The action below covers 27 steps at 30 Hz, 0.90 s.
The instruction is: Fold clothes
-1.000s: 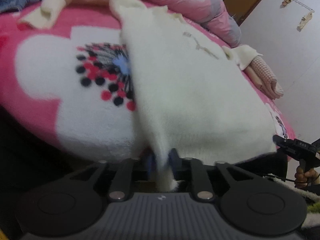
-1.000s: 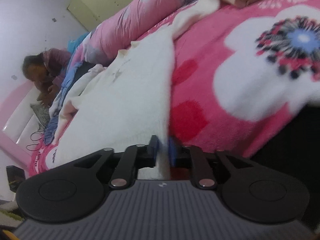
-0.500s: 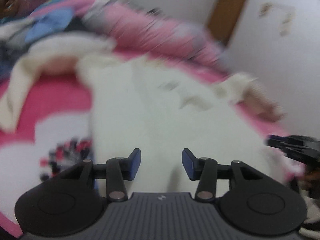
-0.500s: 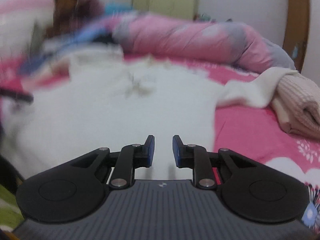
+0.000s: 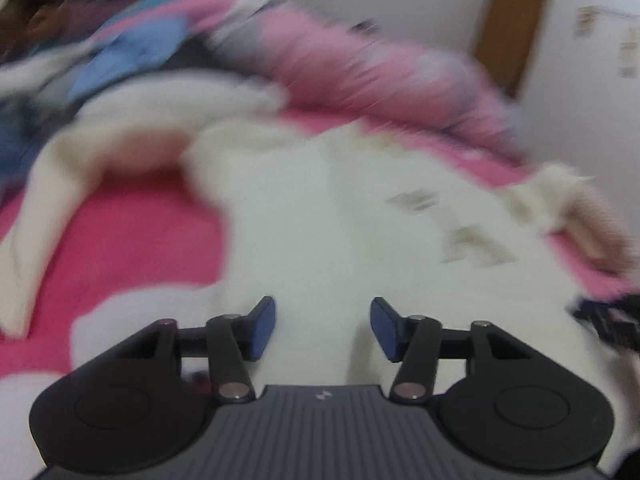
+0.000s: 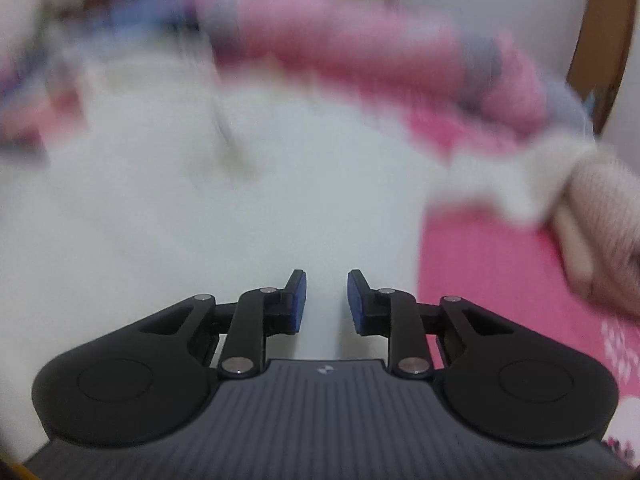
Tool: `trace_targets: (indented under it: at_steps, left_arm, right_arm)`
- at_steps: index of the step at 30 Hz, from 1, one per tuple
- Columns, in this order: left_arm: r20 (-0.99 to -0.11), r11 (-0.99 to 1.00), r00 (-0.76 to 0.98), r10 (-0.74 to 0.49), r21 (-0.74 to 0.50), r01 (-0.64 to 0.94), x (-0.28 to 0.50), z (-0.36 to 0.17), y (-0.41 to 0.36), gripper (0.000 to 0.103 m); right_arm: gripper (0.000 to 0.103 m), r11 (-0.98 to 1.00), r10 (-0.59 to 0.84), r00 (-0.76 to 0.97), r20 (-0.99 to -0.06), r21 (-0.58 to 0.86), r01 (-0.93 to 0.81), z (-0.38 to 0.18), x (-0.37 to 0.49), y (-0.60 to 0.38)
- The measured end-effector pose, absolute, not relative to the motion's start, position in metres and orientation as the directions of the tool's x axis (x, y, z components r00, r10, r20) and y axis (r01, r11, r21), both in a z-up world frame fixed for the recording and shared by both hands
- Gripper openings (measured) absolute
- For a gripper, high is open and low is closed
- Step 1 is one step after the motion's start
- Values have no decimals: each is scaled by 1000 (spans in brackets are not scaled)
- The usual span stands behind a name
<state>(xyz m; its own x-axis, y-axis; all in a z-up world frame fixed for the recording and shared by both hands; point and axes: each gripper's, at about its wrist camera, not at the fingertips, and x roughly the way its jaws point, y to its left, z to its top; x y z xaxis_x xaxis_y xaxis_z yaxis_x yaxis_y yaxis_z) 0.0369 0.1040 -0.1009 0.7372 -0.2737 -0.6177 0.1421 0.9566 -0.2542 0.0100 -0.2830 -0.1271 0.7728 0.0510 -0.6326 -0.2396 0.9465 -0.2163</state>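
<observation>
A white fleece garment [image 5: 320, 216] lies spread on the pink flowered bed cover [image 5: 120, 232], with one sleeve [image 5: 36, 216] trailing to the left. It also fills the right wrist view [image 6: 200, 208]. My left gripper [image 5: 322, 328] is open and empty above the garment's near part. My right gripper [image 6: 322, 300] is open with a narrower gap, empty, above the garment's right side. Both views are blurred by motion.
A rolled pink quilt [image 5: 360, 72] lies along the far side of the bed. A folded beige-pink knit [image 6: 600, 232] rests at the right, over the garment's other sleeve. Blue clothes [image 5: 116, 64] are piled at the back left. A brown door [image 5: 512, 28] stands behind.
Both grippers let go of the garment's hem and opened. Both have swung up and moved over the garment toward its far end.
</observation>
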Motion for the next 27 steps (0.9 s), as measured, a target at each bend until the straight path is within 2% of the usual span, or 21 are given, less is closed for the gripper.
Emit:
trace_targets:
  at_steps: [1,2,4,6,9,12,15,17,20,24,26,27]
  left_arm:
    - [-612,949,735,-292,-284,140,38,-97,110,46]
    - [-600,945,741,-301,-294,145,37,-90,115,49]
    - [-563,955,777,-283,-237,176,42,-73,114,59]
    - [-540,963,798,-267,-181,200,58,-60,106,59]
    - [-544,961,793,-273,-188,202,88,-52,94,59]
    - [-563,966,785,-257,-161,201,123,-56,81,59]
    - [-582,975,783,-219,-114,189,161,-67,75,59]
    - [-597,988,790,-143,-46,144,185,-78,76,59]
    - [-629,998,777,-35,13,56,211,-97,87,50]
    - [-607,999,794,-32,-2,38,210,-111,102,42]
    - [-603,1000,798,-11,11,21,207,-111,105,33]
    - [-606,1000,795,-3,5,8,207,-110,109,22]
  right_arm:
    - [22,944,81,791,-606,-207,-256,-128,7,-289]
    - [22,943,82,775,-627,-203,-264,-121,9,-291]
    - [23,937,56,775,-630,-234,-258,-101,10,-288]
    - [25,923,59,794,-605,-271,-275,-85,20,-285]
    - [31,936,62,803,-593,-244,-252,-74,51,-288]
    - [31,960,58,794,-606,-185,-211,-77,86,-299]
    - [31,971,50,785,-618,-154,-184,-82,117,-304]
    - [31,969,63,787,-614,-151,-195,-81,134,-301]
    - [29,951,102,793,-600,-176,-256,-80,158,-279]
    - [28,926,78,792,-606,-251,-283,-91,201,-252]
    - [27,925,34,774,-632,-275,-264,-104,224,-251]
    - [26,914,-27,761,-648,-324,-243,-113,232,-252]
